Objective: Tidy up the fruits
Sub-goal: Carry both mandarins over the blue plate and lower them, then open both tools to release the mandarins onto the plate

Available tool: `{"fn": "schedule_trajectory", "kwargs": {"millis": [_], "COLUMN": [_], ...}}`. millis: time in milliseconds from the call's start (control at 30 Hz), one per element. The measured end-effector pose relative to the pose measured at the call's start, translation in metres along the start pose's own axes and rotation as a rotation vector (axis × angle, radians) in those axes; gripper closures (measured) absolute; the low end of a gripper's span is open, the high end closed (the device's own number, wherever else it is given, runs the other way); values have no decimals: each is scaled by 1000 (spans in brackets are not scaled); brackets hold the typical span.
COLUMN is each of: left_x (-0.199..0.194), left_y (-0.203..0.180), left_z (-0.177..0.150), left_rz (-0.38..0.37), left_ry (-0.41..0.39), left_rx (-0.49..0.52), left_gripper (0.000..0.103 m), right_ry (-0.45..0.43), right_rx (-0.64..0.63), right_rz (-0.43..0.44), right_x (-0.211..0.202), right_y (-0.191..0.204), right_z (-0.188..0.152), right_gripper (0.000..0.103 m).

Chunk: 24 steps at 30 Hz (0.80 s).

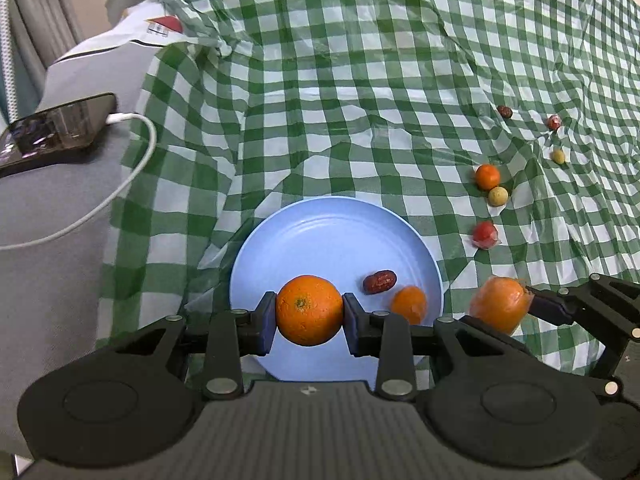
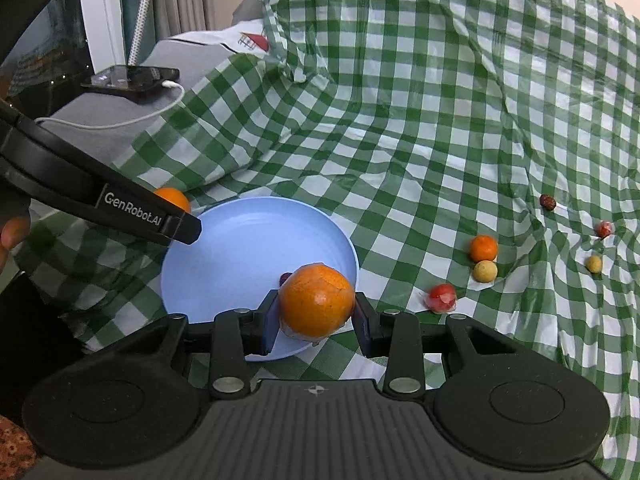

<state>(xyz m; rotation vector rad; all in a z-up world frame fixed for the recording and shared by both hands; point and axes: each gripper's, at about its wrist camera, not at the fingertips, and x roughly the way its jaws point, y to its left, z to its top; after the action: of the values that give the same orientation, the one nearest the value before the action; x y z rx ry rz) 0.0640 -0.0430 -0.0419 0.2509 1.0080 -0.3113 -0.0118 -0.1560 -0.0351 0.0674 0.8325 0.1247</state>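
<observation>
Left gripper (image 1: 309, 312) clamps an orange (image 1: 309, 310); right gripper (image 2: 316, 307) grips a second orange (image 2: 316, 300), hiding the plate's (image 1: 320, 220) date (image 1: 379, 282) (left view shows it).

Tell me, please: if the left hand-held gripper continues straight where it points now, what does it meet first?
Probably the blue plate: the left hand-held gripper, holding an orange, points down at it. Depth is unclear.

Left gripper (image 1: 309, 312) clamps an orange (image 1: 309, 310) above the blue plate (image 1: 320, 232).
</observation>
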Motion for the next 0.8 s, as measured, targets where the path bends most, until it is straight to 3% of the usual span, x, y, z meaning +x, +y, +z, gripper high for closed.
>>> {"fn": "schedule_trajectory", "kwargs": {"millis": [600, 633, 667, 700, 733, 800], "left_x": [66, 68, 69, 67, 63, 53], "left_y": [1, 2, 2, 3, 5, 8], "left_z": [16, 16, 16, 17, 17, 17], "left_rz": [7, 3, 5, 10, 22, 31], "left_ry": [72, 72, 72, 64, 37, -16], "left_rx": [48, 48, 44, 35, 20, 2], "left_gripper": [64, 56, 45, 18, 3, 0], "right_ry": [65, 70, 73, 71, 59, 37], "right_rx": [-75, -80, -84, -89, -94, -104], "right_rz": [30, 37, 44, 42, 34, 18], "right_x": [55, 58, 60, 61, 60, 56], "right_y": [8, 8, 8, 9, 9, 10], "right_z": [10, 10, 11, 12, 13, 15], "right_gripper": [63, 63, 55, 47, 33, 21]}}
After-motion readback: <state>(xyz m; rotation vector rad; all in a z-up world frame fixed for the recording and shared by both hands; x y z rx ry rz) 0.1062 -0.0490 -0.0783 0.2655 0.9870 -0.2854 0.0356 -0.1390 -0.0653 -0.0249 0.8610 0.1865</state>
